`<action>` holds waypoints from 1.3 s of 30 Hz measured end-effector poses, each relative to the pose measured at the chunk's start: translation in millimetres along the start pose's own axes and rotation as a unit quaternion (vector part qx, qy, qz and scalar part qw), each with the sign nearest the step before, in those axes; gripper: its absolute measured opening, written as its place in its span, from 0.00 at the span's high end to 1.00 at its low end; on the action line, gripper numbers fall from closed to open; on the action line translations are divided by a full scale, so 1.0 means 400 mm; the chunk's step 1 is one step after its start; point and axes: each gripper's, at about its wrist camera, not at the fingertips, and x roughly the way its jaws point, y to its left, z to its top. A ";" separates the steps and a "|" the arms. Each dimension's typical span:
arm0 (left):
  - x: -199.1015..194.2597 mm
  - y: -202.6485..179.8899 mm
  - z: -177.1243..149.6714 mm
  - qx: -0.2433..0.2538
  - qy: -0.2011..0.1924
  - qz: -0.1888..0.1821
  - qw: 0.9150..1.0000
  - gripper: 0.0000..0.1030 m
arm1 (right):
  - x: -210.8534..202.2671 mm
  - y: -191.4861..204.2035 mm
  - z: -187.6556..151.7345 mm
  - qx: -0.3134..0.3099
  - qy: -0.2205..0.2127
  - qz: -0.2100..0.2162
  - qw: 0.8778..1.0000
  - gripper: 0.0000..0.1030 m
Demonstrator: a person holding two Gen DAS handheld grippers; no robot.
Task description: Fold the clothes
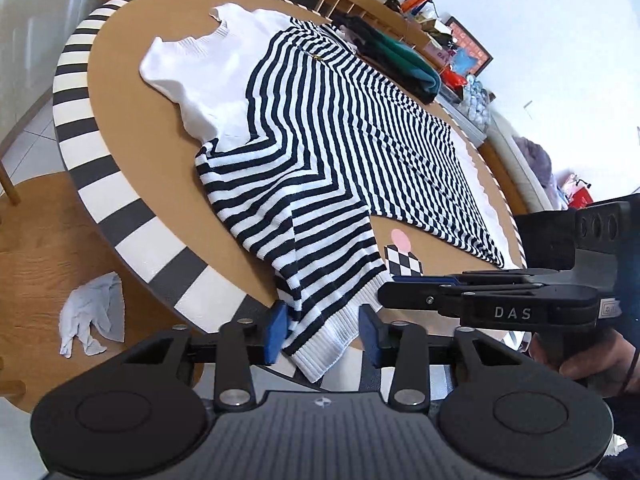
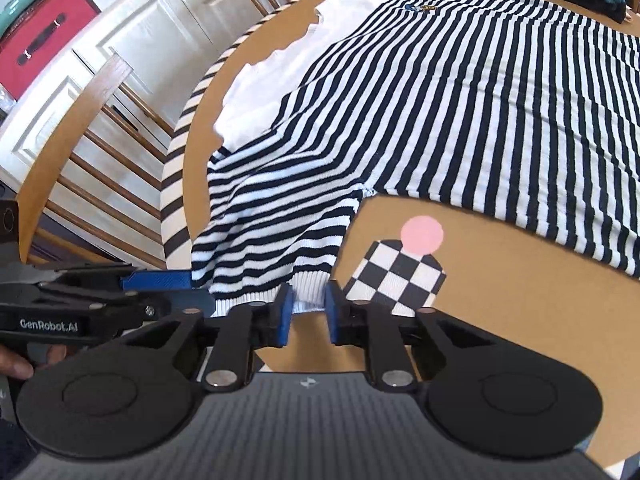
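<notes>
The striped sweater (image 1: 360,128) lies spread flat across the round bench (image 1: 120,136), its body smooth and its near sleeve (image 1: 320,264) running down to the bench edge, so by the look of it the folding has barely begun: no part of the garment is yet turned over on itself. A white top (image 1: 192,64) lies partly under the sweater at the far side, also unfolded, and a heap of dark and teal clothes (image 1: 400,60) waits at the far edge of the bench. The left gripper (image 1: 324,332) has the white ribbed cuff (image 1: 328,344) of the sleeve between its blue pads; the jaws stand partly apart and do not appear to press the cloth yet. The right gripper (image 2: 306,308) sits at the same cuff, its jaws drawn in close on the rib with the fabric pinched between them. The likely next step is to lift the sleeve and lay it across the body, then fold the sides and the length. No basket or box for finished clothes shows on the bench. A pale rag (image 1: 92,316) lies on the wooden floor beside it.
</notes>
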 end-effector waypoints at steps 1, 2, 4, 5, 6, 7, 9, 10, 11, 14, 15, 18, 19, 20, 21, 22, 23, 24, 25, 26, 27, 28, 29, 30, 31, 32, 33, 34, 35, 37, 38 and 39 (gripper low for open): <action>0.002 0.003 0.000 -0.002 0.003 -0.003 1.000 0.73 | 0.000 0.000 -0.001 0.002 0.000 -0.004 1.000 0.96; 0.006 0.007 0.001 -0.005 0.007 -0.006 1.000 0.78 | -0.003 -0.003 -0.003 0.011 -0.001 -0.003 1.000 0.96; 0.015 0.022 0.004 -0.016 0.020 -0.011 1.000 0.94 | -0.008 -0.013 -0.005 0.034 0.000 0.002 0.999 0.97; 0.013 0.029 0.005 -0.025 0.020 -0.015 0.999 0.94 | -0.013 -0.017 -0.005 0.044 -0.002 0.005 0.999 0.97; 0.010 0.034 0.011 -0.033 0.021 -0.020 0.999 0.95 | -0.019 -0.020 -0.004 0.053 -0.004 0.008 0.999 0.97; 0.004 0.038 0.019 -0.038 0.018 -0.027 0.999 0.95 | -0.026 -0.024 -0.003 0.064 -0.007 0.012 0.998 0.97; -0.018 0.044 0.031 -0.047 0.009 -0.042 0.998 0.95 | -0.042 -0.033 0.000 0.089 -0.015 0.025 0.996 0.97; -0.027 0.046 0.040 -0.053 0.006 -0.048 0.997 0.95 | -0.048 -0.038 0.003 0.103 -0.019 0.031 0.994 0.97; -0.037 0.048 0.051 -0.058 0.001 -0.053 0.997 0.95 | -0.053 -0.042 0.006 0.118 -0.022 0.038 0.992 0.97; -0.050 0.051 0.099 -0.081 -0.010 -0.073 0.994 0.95 | -0.064 -0.057 0.020 0.163 -0.036 0.064 0.984 0.97; -0.049 0.053 0.120 -0.092 -0.015 -0.081 0.992 0.95 | -0.067 -0.063 0.027 0.177 -0.043 0.073 0.981 0.97; -0.033 0.044 0.203 -0.101 -0.029 -0.098 0.990 0.95 | -0.073 -0.091 0.060 0.214 -0.061 0.096 0.970 0.97; -0.024 0.035 0.236 -0.095 -0.034 -0.097 0.990 0.95 | -0.073 -0.101 0.073 0.225 -0.067 0.103 0.967 0.97; -0.012 0.026 0.270 -0.090 -0.039 -0.096 0.990 0.95 | -0.072 -0.115 0.088 0.234 -0.072 0.109 0.963 0.97; 0.002 0.016 0.305 -0.086 -0.043 -0.098 0.990 0.95 | -0.071 -0.130 0.104 0.243 -0.077 0.113 0.960 0.96; 0.019 0.007 0.340 -0.083 -0.047 -0.098 0.991 0.95 | -0.068 -0.146 0.122 0.251 -0.081 0.117 0.957 0.97; 0.040 0.000 0.374 -0.081 -0.049 -0.095 0.991 0.95 | -0.062 -0.164 0.142 0.260 -0.085 0.121 0.954 0.96; 0.064 -0.005 0.406 -0.079 -0.049 -0.091 0.992 0.95 | -0.053 -0.182 0.163 0.268 -0.088 0.125 0.951 0.96; 0.089 -0.009 0.439 -0.078 -0.047 -0.085 0.992 0.95 | -0.044 -0.203 0.185 0.276 -0.089 0.127 0.948 0.96; 0.119 -0.011 0.470 -0.081 -0.044 -0.078 0.993 0.95 | -0.031 -0.223 0.207 0.284 -0.089 0.130 0.946 0.96; 0.152 -0.010 0.495 -0.086 -0.039 -0.070 0.993 0.95 | -0.012 -0.241 0.229 0.293 -0.088 0.135 0.943 0.96; 0.183 -0.008 0.515 -0.090 -0.030 -0.063 0.993 0.94 | 0.010 -0.260 0.250 0.302 -0.084 0.138 0.940 0.96; 0.215 -0.005 0.535 -0.094 -0.021 -0.056 0.994 0.94 | 0.030 -0.280 0.268 0.310 -0.078 0.138 0.938 0.93; 0.245 -0.002 0.551 -0.097 -0.013 -0.049 0.994 0.92 | 0.051 -0.298 0.284 0.316 -0.071 0.136 0.936 0.92; 0.273 0.003 0.561 -0.097 -0.004 -0.041 0.994 0.82 | 0.072 -0.315 0.297 0.323 -0.065 0.134 0.934 0.88; 0.301 0.007 0.571 -0.096 0.006 -0.033 0.995 0.75 | 0.087 -0.330 0.305 0.331 -0.063 0.131 0.932 0.79; 0.325 0.012 0.582 -0.097 0.012 -0.024 0.995 0.68 | 0.096 -0.343 0.309 0.339 -0.066 0.125 0.930 0.74; 0.336 0.017 0.593 -0.100 0.008 -0.019 0.995 0.68 | 0.099 -0.351 0.311 0.340 -0.073 0.116 0.930 0.63; 0.336 0.023 0.600 -0.105 0.000 -0.019 0.994 0.68 | 0.098 -0.357 0.313 0.337 -0.082 0.108 0.932 0.63; 0.329 0.034 0.612 -0.113 -0.018 -0.018 0.993 0.64 | 0.080 -0.350 0.322 0.298 -0.111 0.080 0.945 0.67; 0.311 0.039 0.609 -0.115 -0.027 -0.019 0.993 0.63 | 0.064 -0.334 0.327 0.255 -0.129 0.068 0.956 0.70; 0.293 0.044 0.605 -0.116 -0.036 -0.020 0.992 0.60 | 0.054 -0.307 0.331 0.202 -0.138 0.065 0.967 0.70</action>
